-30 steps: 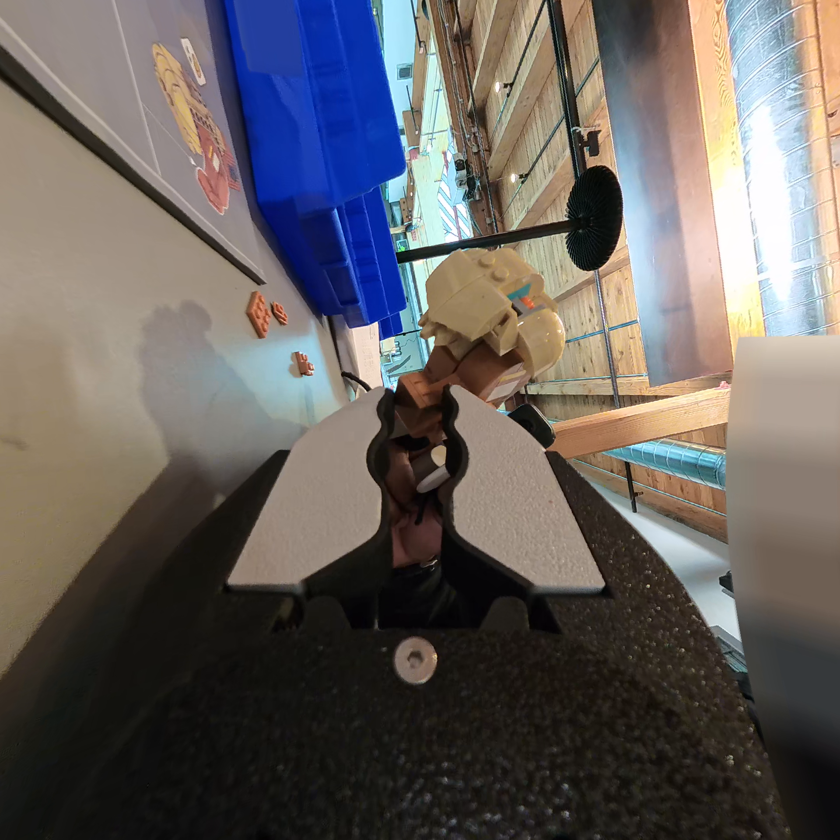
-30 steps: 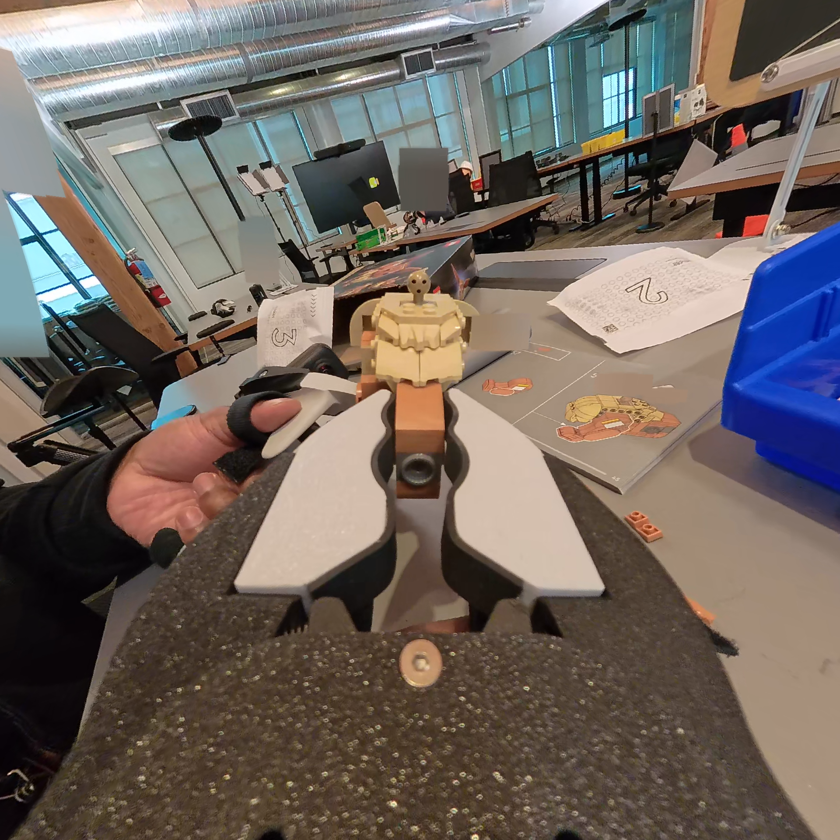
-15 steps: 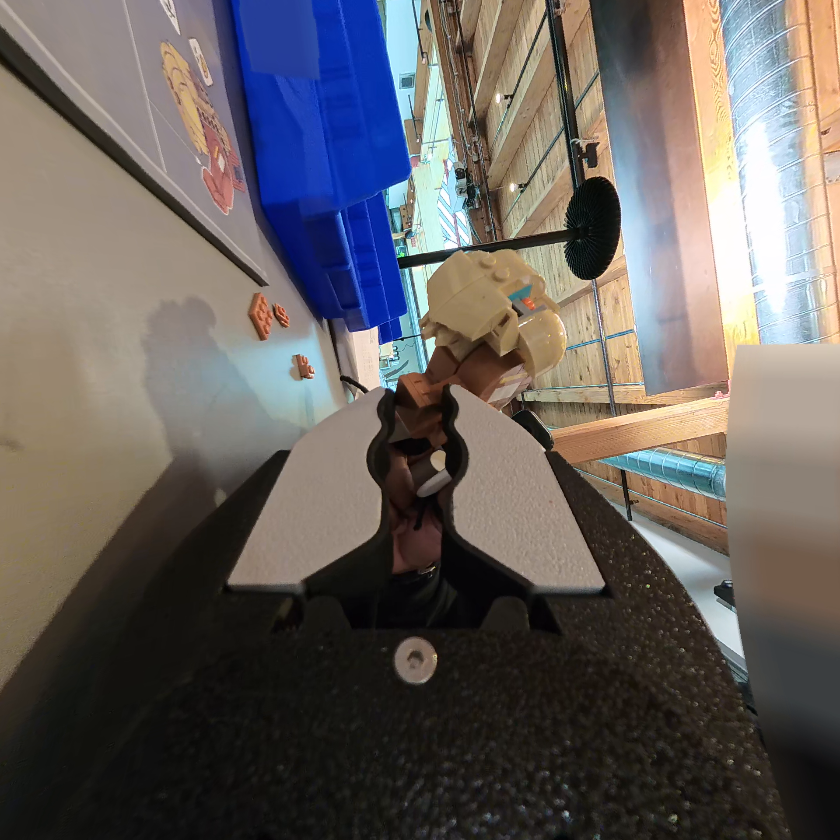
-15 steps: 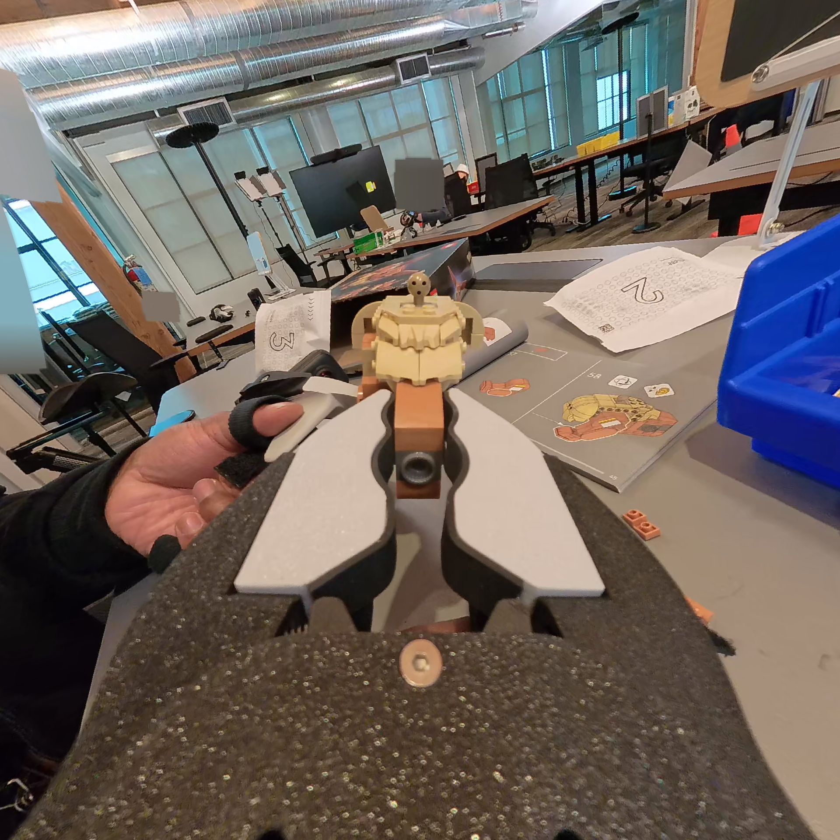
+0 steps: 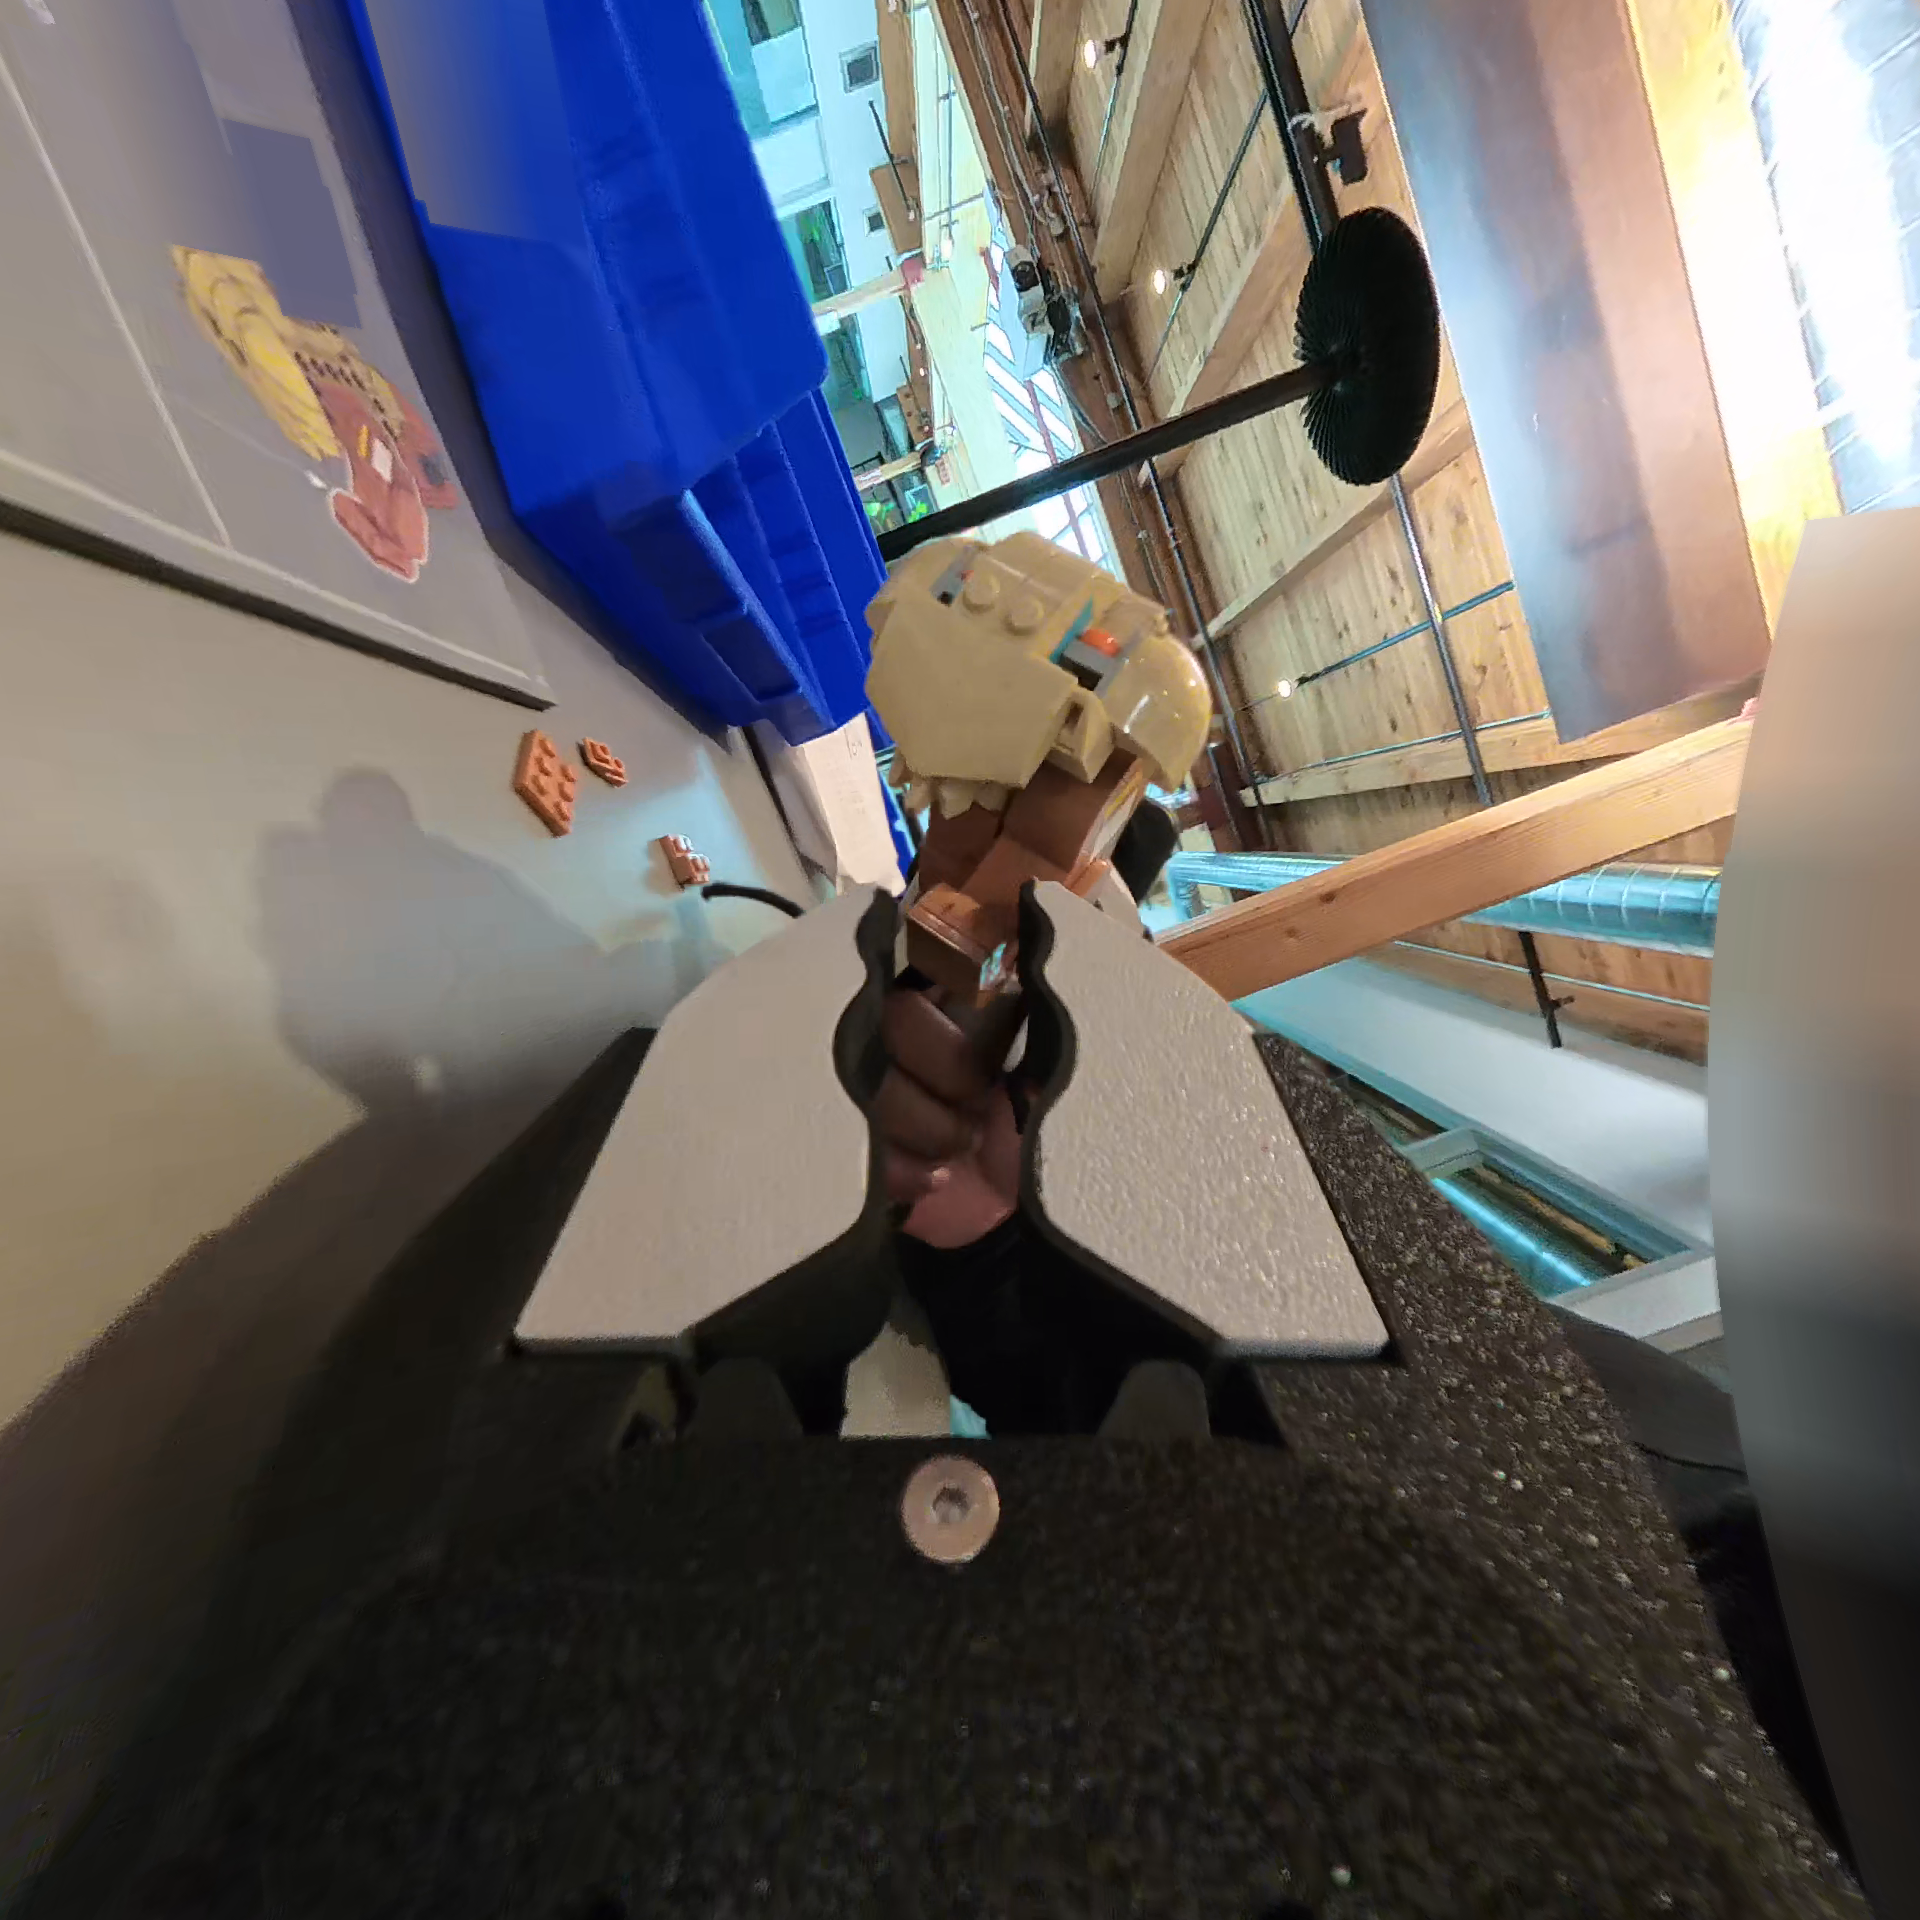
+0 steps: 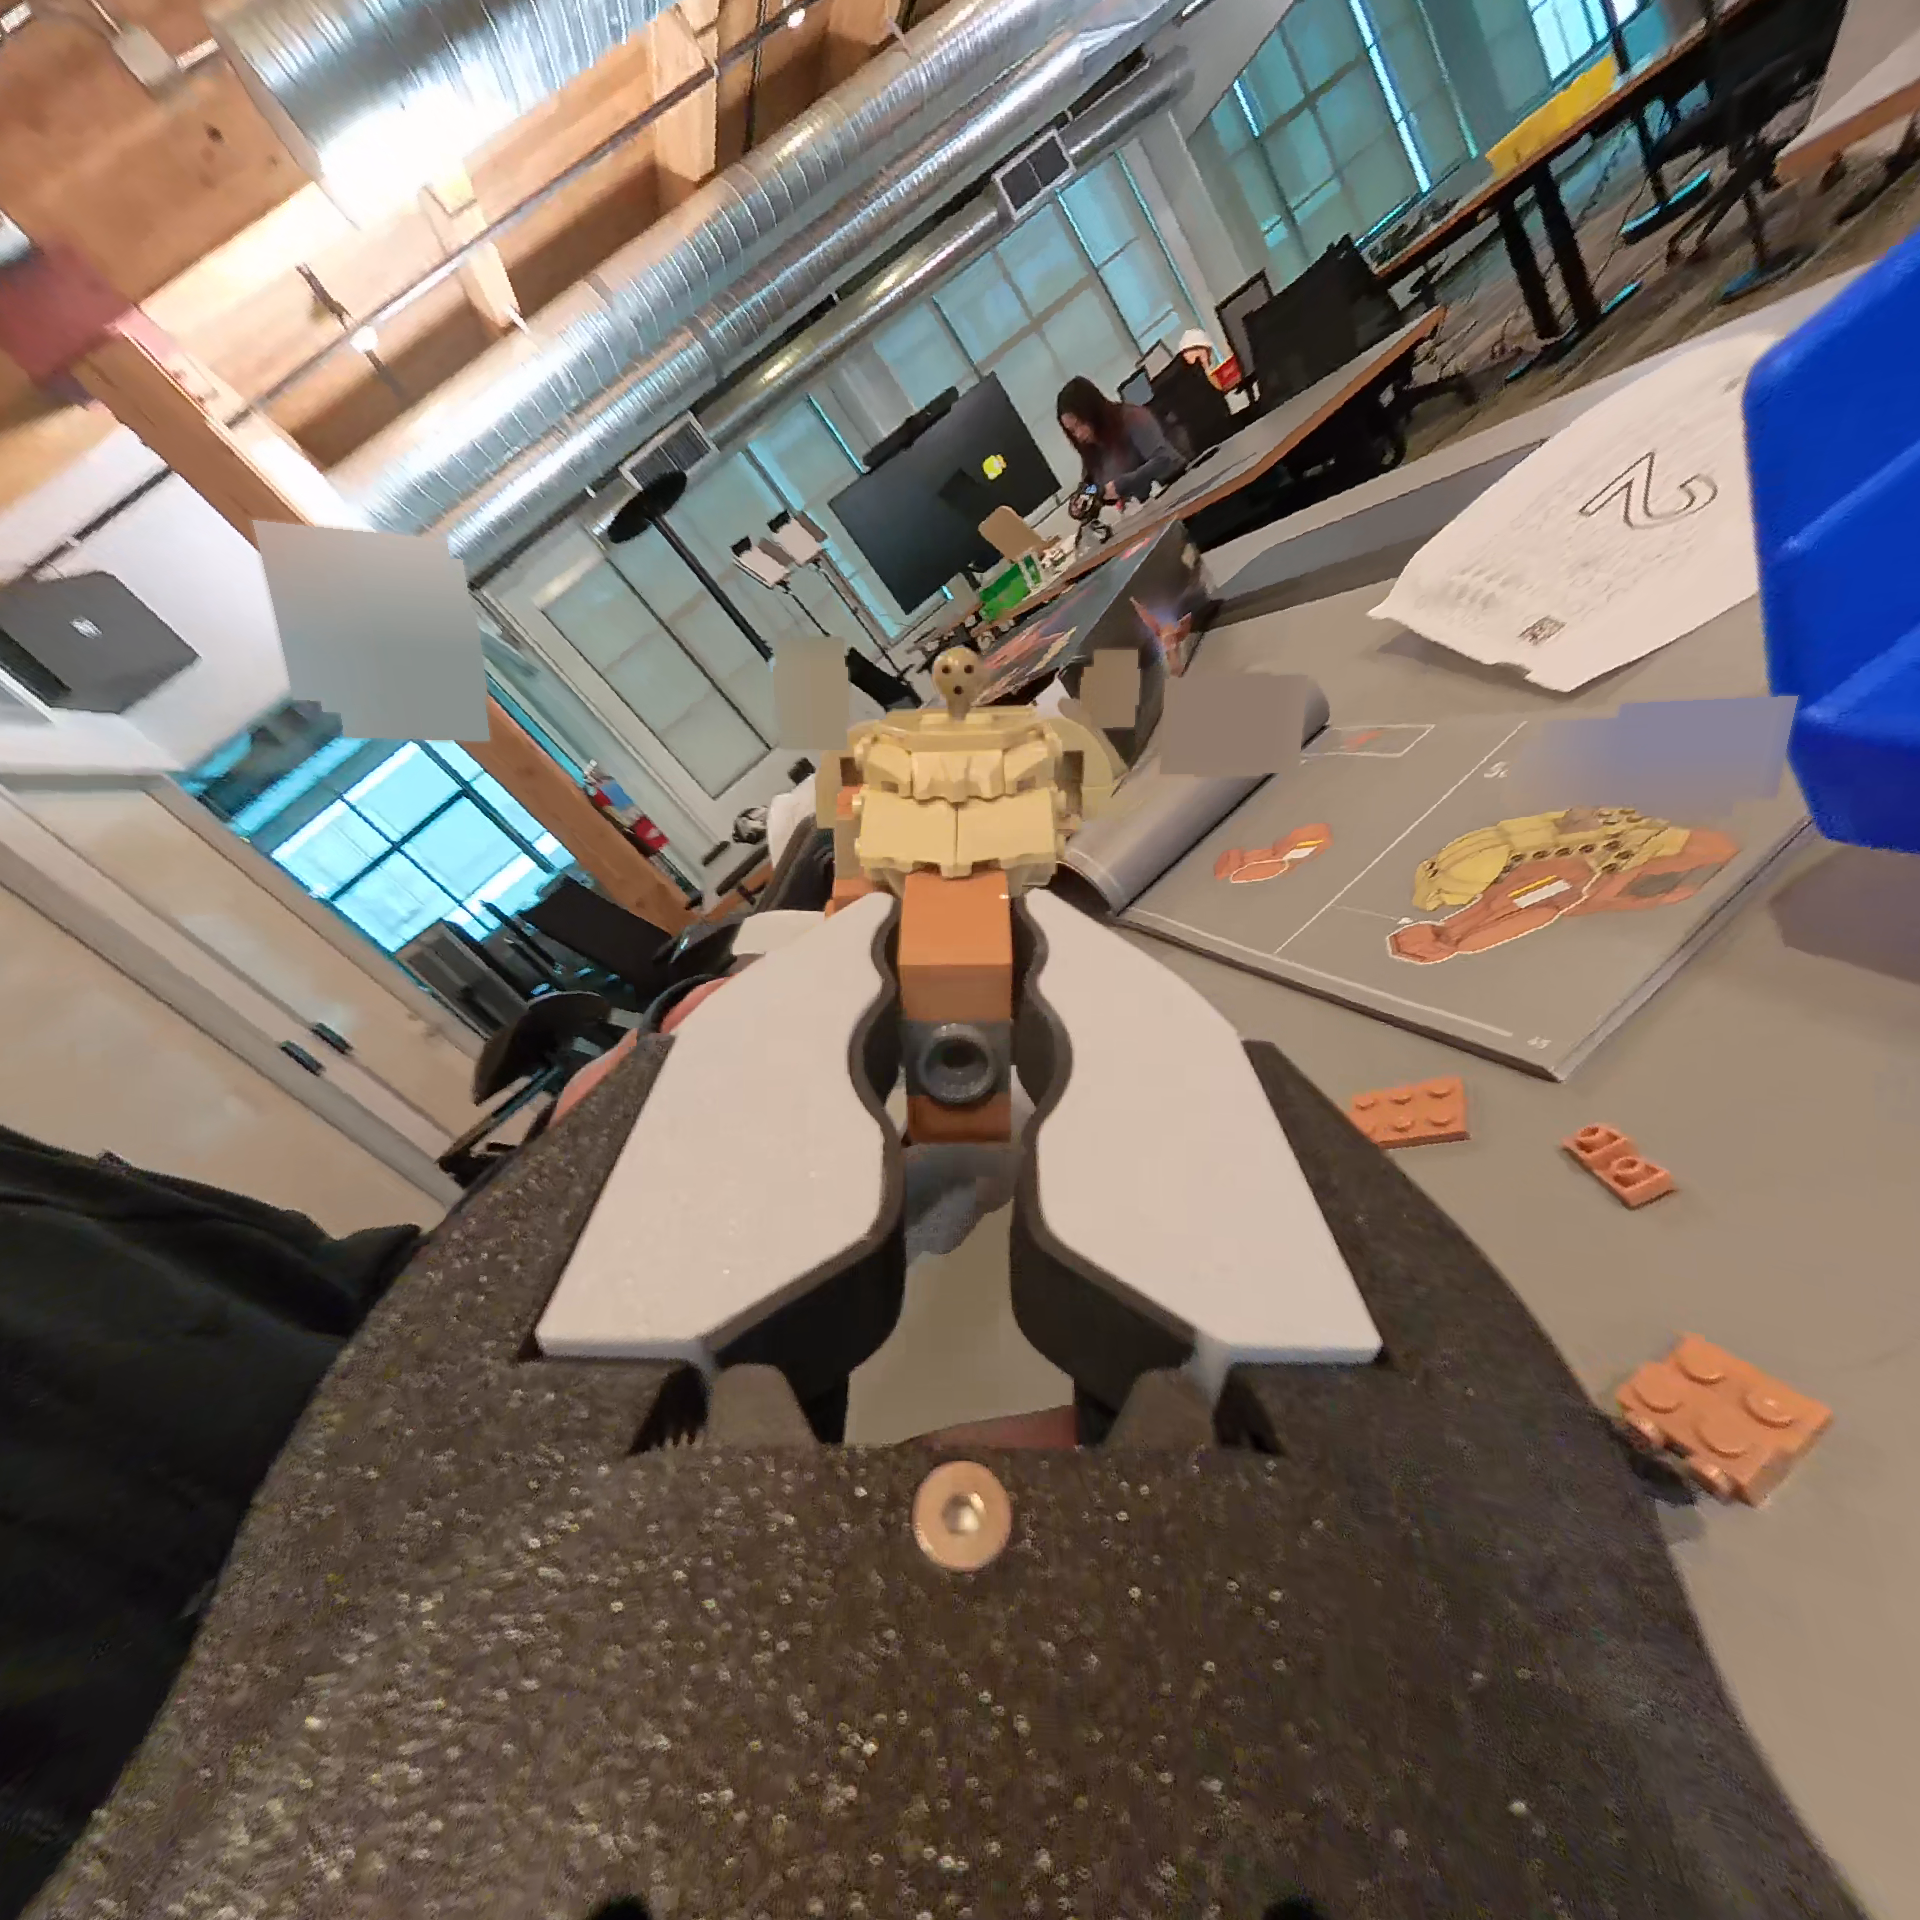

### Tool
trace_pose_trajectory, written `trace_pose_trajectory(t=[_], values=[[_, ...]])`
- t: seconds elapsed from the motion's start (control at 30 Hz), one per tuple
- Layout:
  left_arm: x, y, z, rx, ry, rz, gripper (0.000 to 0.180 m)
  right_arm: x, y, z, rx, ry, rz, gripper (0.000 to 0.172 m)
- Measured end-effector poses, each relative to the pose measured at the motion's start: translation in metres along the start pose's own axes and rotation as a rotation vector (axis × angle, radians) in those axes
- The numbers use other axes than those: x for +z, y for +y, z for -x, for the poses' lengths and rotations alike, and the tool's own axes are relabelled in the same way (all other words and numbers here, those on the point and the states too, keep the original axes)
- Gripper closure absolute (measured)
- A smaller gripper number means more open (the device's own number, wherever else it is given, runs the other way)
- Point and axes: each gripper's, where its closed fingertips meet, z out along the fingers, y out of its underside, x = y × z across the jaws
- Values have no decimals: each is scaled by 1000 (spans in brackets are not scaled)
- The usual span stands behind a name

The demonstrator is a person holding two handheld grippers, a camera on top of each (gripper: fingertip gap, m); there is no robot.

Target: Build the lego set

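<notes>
A brick model (image 6: 961, 831) with a tan top and a brown stem is held up above the grey counter (image 6: 1455, 1247). The right tool (image 6: 956, 997) is closed on the brown stem, and both grey fingers (image 6: 1132, 1091) are pressed against its sides. A dark grey round piece is seen at the stem's near end.

In the left wrist view, the same brick model (image 5: 1029, 675) is seen from the side. The left tool (image 5: 956, 956) is set around the model's brown lower part, but whether it is squeezed there cannot be told. A hand (image 5: 945, 1122) is seen behind the left tool's fingers.

Near the model, an open grey booklet (image 6: 1455, 904) is laid on the counter. Small orange bricks (image 6: 1413, 1112) are scattered just beside the booklet. A blue bin (image 6: 1849, 540) is placed beyond the booklet.
</notes>
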Motion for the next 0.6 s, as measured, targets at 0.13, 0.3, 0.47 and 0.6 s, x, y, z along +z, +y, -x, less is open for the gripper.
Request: trace_pose_trajectory(t=[0.13, 0.3, 0.47, 0.6], values=[[-9, -9, 5, 51, -40, -9, 160, -3, -5, -2, 97, -49, -15, 154], [-19, -18, 7, 117, -60, 9, 160, -2, -2, -3, 90, -59, 30, 154], [-19, -12, 5, 313, -96, 144, 160, 2, 13, -1, -27, -48, 155, 154], [-25, -4, 12, 437, -172, 246, 159, 2, 12, -2, -28, -51, 154, 154]])
